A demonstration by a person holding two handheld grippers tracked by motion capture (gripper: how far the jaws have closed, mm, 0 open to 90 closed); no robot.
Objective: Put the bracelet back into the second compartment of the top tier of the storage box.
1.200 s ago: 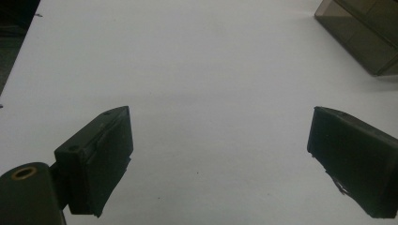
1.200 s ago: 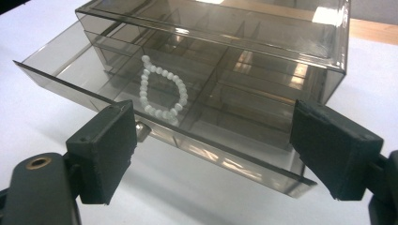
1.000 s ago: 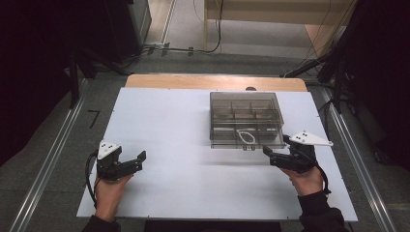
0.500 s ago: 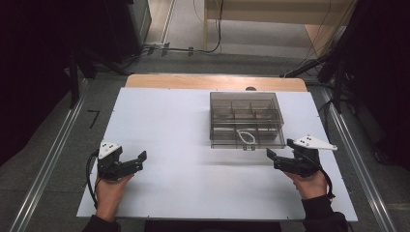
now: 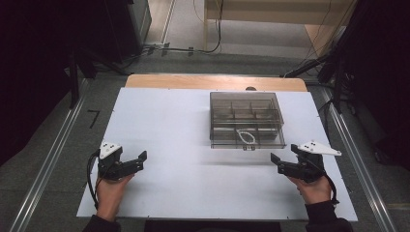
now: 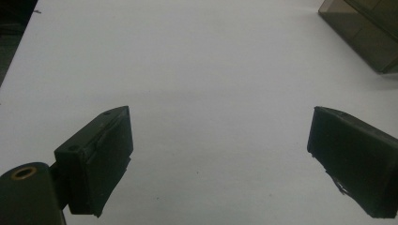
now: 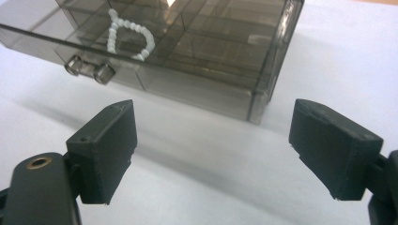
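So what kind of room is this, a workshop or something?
Probably a lab set up for recording: a bare white table with metal rails alongside, cables on the floor, and a handheld left gripper and right gripper near a clear organizer box.

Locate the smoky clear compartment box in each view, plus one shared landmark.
High view: compartment box right of centre on the white table.
Left gripper view: one corner at the top right edge.
Right gripper view: across the top, past the open jaws.
Shared landmark: the box's front corner; the white bead loop links high and right gripper views.
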